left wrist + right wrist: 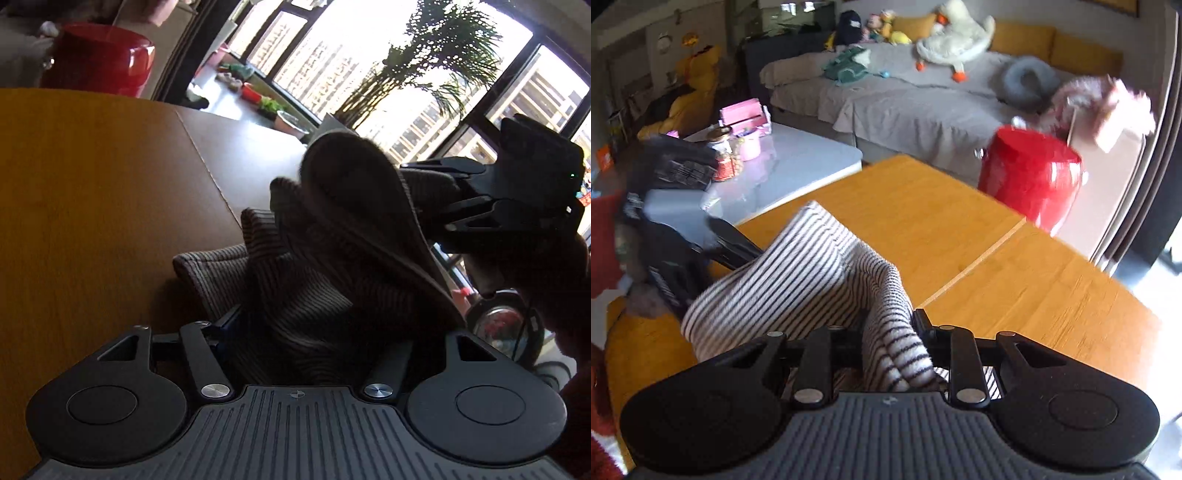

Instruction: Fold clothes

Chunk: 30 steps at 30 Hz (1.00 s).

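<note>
A black-and-white striped garment (pixel 798 269) hangs bunched above the wooden table (pixel 960 221), held up between both grippers. In the right wrist view my right gripper (pixel 895 350) is shut on a folded edge of it. My left gripper (pixel 746 254) reaches in from the left, its fingers pressed into the cloth. In the left wrist view the garment (pixel 332 258) looks dark against the window and fills the jaws of my left gripper (pixel 303 343), hiding its fingertips. My right gripper (pixel 432 195) clamps the upper fold at the right. A lower corner rests on the table (pixel 92 184).
A red round stool (pixel 1030 173) stands off the table's far corner. Beyond it are a grey sofa (pixel 905 99) with plush toys and a white coffee table (pixel 798 158) with small items. A tall window and palm plant (pixel 424 66) lie behind the right gripper.
</note>
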Motion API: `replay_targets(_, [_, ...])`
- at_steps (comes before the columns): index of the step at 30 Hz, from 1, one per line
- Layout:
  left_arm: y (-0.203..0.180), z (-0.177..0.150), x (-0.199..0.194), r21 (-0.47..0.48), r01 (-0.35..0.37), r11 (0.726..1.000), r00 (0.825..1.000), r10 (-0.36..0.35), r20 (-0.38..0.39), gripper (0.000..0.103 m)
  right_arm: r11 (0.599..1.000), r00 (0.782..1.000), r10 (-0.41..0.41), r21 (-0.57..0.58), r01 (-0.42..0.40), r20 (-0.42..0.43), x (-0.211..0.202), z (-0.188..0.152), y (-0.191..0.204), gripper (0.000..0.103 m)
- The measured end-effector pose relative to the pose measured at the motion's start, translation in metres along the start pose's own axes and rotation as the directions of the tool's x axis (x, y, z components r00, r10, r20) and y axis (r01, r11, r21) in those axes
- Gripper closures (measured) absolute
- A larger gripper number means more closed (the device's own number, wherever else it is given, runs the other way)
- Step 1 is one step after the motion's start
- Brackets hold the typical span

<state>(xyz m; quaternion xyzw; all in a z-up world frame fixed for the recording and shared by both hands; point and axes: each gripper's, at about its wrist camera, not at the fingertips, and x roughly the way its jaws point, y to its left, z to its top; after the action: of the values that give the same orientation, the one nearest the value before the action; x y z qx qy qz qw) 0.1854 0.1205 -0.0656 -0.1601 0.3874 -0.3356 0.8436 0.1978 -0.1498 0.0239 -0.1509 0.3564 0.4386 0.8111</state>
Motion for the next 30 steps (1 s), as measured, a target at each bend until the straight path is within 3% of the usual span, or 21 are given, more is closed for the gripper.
replay_targets(4, [-0.012, 0.0, -0.038, 0.055, -0.067, 0.996, 0.991, 0.059, 0.123, 0.024, 0.991, 0.997, 0.074, 0.109, -0.075, 0.008, 0.016, -0.007, -0.025, 0.073])
replay_targets(6, [-0.019, 0.005, -0.058, 0.06, -0.077, 0.995, 0.98, 0.065, 0.19, 0.019, 0.988, 0.996, 0.083, 0.125, -0.086, 0.028, 0.013, -0.008, -0.028, 0.073])
replay_targets(8, [-0.029, 0.011, -0.071, 0.066, -0.066, 0.996, 0.968, 0.048, 0.246, 0.007, 0.987, 0.995, 0.085, 0.131, -0.09, 0.05, 0.01, -0.008, -0.028, 0.075])
replay_targets(9, [-0.034, 0.015, -0.074, 0.068, -0.059, 0.996, 0.964, 0.039, 0.264, 0.007, 0.987, 0.994, 0.084, 0.129, -0.092, 0.066, 0.006, -0.008, -0.026, 0.076])
replay_targets(15, [-0.067, 0.005, -0.044, 0.158, -0.03, 0.987, 0.983, 0.001, 0.183, 0.006, 0.982, 0.965, 0.174, 0.033, -0.184, 0.196, -0.055, -0.008, 0.001, 0.08])
replay_targets(20, [-0.071, -0.013, -0.024, 0.182, -0.008, 0.983, 0.991, -0.017, 0.136, 0.005, 0.985, 0.967, 0.165, 0.01, -0.17, 0.194, -0.067, -0.012, 0.016, 0.08])
replay_targets(24, [-0.074, -0.028, -0.008, 0.2, 0.01, 0.98, 0.995, -0.03, 0.097, 0.006, 0.983, 0.964, 0.171, 0.033, -0.181, 0.204, -0.042, -0.003, 0.005, 0.08])
replay_targets(30, [-0.071, -0.018, -0.034, 0.193, -0.124, 0.973, 0.982, 0.093, 0.161, 0.007, 0.976, 0.979, 0.167, 0.125, -0.181, 0.114, 0.039, -0.01, -0.023, 0.08])
